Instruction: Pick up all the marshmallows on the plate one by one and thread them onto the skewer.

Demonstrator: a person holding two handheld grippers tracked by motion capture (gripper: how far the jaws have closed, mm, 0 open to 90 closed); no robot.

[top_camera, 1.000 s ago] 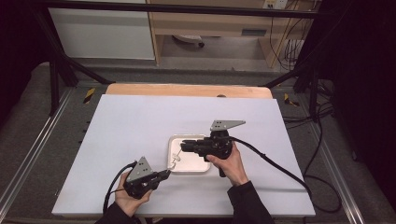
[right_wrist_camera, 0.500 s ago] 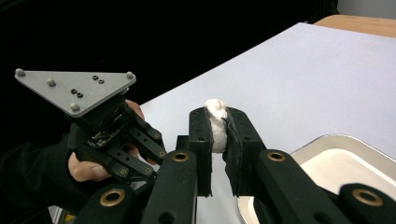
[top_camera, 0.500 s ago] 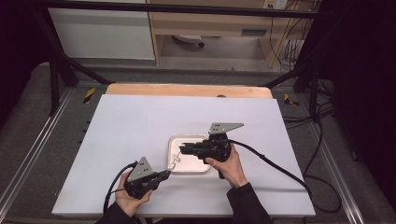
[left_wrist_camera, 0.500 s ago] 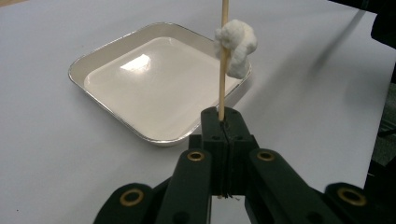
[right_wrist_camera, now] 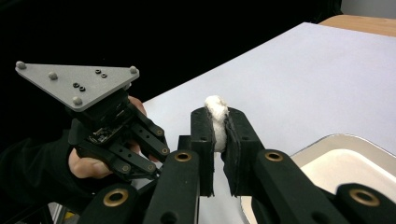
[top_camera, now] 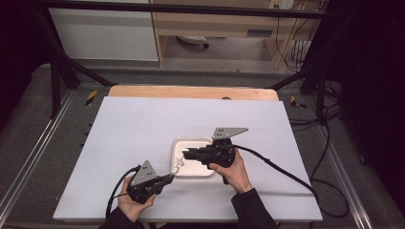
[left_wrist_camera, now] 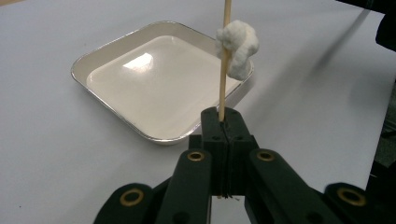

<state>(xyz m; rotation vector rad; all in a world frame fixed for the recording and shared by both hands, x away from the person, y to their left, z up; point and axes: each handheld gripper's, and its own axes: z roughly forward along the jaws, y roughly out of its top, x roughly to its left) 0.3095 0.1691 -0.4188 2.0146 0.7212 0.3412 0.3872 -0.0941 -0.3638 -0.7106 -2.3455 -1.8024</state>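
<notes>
White, fluffy marshmallow (left_wrist_camera: 237, 46), soft and irregular in outline, threaded on a thin wooden skewer (left_wrist_camera: 224, 70); item sits part-way up the stick, above the near rim of the tray (left_wrist_camera: 116, 46), clear of the table (top_camera: 143, 124). Left gripper (left_wrist_camera: 223, 122): jaws fully closed on the skewer's lower end, stick standing upright between the pads. Right gripper (right_wrist_camera: 219, 128): jaws have just been closing and now pinch the marshmallow from both sides, the soft mass bulging above the pads. Step in hand, by judgement: drawing the marshmallow along or off the skewer. Handling advice: keep the left grip firm and motionless, pull straight along the stick's axis, and squeeze only enough to hold, since the piece likely deforms or tears under hard pressure and a sideways pull could snap the stick. Tray: square, shallow, metal-rimmed with a pale glossy interior, nothing lying in it, at mid-table between the two hands. Table: pale flat surface, wooden edge at the far side.
</notes>
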